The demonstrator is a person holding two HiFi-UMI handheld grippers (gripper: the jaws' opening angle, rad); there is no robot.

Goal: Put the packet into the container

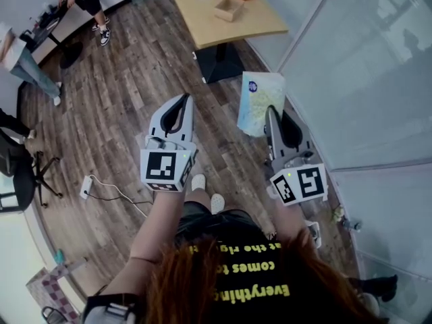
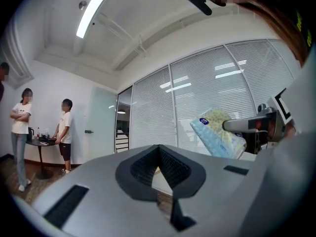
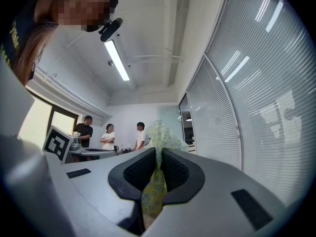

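Right tongs (image 1: 271,111) clenched on packet (image 1: 258,100), held above floor. Left tongs (image 1: 182,101) closed, empty. Container (image 1: 229,8) on table (image 1: 202,25).

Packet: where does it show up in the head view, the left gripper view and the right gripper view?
Head view: packet right of centre, at the tip of the right gripper.
Left gripper view: packet at the right, midway up.
Right gripper view: packet at bottom centre, pinched between the jaws.
Shared landmark: the glass wall, on the right side in all three.
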